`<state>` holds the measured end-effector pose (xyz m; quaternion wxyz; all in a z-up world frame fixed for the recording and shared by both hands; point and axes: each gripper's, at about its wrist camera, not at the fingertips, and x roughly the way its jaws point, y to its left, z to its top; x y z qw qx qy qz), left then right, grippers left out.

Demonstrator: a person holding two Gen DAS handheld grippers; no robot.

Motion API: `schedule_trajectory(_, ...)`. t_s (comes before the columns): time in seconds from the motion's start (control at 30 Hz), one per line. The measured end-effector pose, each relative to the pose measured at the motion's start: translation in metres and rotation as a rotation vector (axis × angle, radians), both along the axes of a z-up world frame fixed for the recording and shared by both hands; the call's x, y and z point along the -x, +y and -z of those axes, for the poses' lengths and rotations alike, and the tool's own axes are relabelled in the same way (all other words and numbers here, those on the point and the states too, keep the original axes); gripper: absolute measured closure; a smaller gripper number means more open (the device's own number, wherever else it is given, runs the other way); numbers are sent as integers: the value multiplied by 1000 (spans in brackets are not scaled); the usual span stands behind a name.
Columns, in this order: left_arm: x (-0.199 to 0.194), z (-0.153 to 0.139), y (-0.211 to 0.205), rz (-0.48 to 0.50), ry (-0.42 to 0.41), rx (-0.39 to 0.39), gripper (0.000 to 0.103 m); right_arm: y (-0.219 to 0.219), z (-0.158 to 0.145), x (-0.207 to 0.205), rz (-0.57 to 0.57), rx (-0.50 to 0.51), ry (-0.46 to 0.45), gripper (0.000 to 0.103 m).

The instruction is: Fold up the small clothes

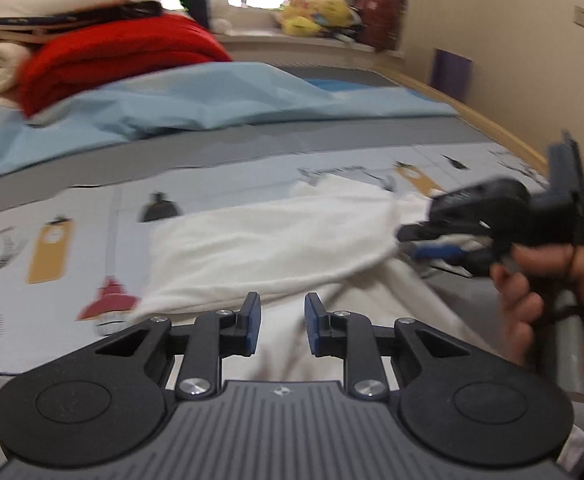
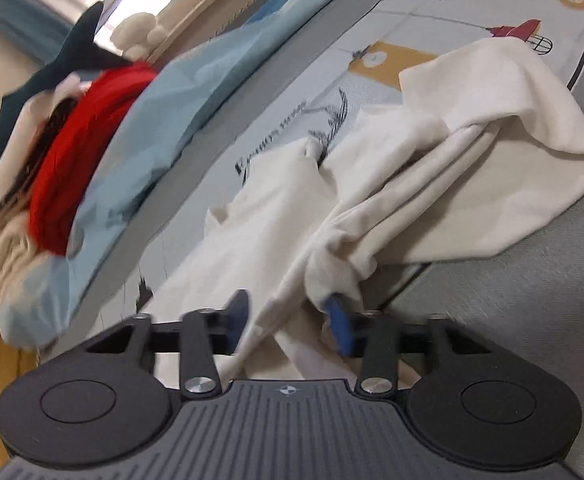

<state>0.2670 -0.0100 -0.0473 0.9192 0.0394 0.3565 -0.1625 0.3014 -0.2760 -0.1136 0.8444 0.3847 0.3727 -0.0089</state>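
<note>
A white garment [image 1: 271, 248] lies rumpled on the patterned bed sheet [image 1: 71, 200], with one layer folded over. My left gripper [image 1: 281, 324] hovers over its near edge, open, with nothing between the blue pads. A hand [image 1: 532, 300] holds my right gripper [image 1: 416, 244] at the garment's right end. In the right wrist view the garment [image 2: 472, 152] bunches toward my right gripper [image 2: 287, 316]. A fold runs between its fingers and drapes on the right pad [image 2: 338, 320]. The left pad stands clear of the cloth, so the jaws are open.
A stack of folded clothes with a red piece [image 1: 123, 52] on it sits at the back left, beside a crumpled light blue sheet [image 1: 211, 96]. The bed's wooden edge [image 1: 492, 124] and a wall run along the right. Soft toys lie on the window ledge [image 1: 316, 16].
</note>
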Motion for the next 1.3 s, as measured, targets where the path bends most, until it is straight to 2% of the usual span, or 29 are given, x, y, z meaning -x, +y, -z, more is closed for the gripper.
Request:
schedule_trajectory(0.07,-6,4,-9,39,3,5,77,1,-6,-2,15,4,-22,102)
schedule_trajectory(0.13,-12,7,-17,59,-6,4,76,3,-17,-2,16,23,-76,103)
schedule_trajectory(0.27,-34,15,-29,71,-13,27,74,16,-47,-4,-101,19,-220,103)
schedule_trajectory(0.3,-40,18,-31,76,-2,29,74,17,-49,-5,-111,27,-207,103)
schedule_trajectory(0.37,-49,23,-36,90,14,15,74,15,-43,-8,-99,24,-125,103)
schedule_trajectory(0.43,-55,26,-41,105,22,-8,74,12,-32,-8,-61,25,-27,98)
schedule_trajectory(0.5,-57,28,-44,128,21,-17,74,9,-18,-6,-27,23,42,88)
schedule_trajectory(0.6,-58,31,-46,151,17,-34,74,4,-5,-8,12,-20,75,74)
schedule_trajectory(0.7,-61,34,-49,164,21,-25,74,6,0,-16,7,-58,77,73)
schedule_trajectory(0.8,-65,36,-53,177,26,-18,73,7,-1,-18,36,-61,80,75)
schedule_trajectory(0.83,-66,36,-54,180,28,-12,73,6,-3,-22,38,-52,82,81)
schedule_trajectory(0.87,-67,36,-55,185,29,-2,71,8,-5,-24,32,-32,76,97)
schedule_trajectory(0.9,-67,35,-56,189,26,6,69,10,-9,-26,28,-10,60,99)
schedule_trajectory(1.03,-72,32,-54,164,11,42,64,18,-29,-29,-59,-10,-76,99)
schedule_trajectory(1.13,-77,26,-47,127,-7,64,64,30,-42,-36,-223,-93,-180,100)
schedule_trajectory(1.23,-80,15,-33,88,-30,98,64,45,-47,-40,-364,-148,-222,100)
schedule_trajectory(1.27,-82,12,-28,73,-35,104,65,49,-48,-40,-396,-160,-230,100)
schedule_trajectory(1.3,-83,10,-23,62,-37,105,77,52,-49,-41,-418,-169,-237,100)
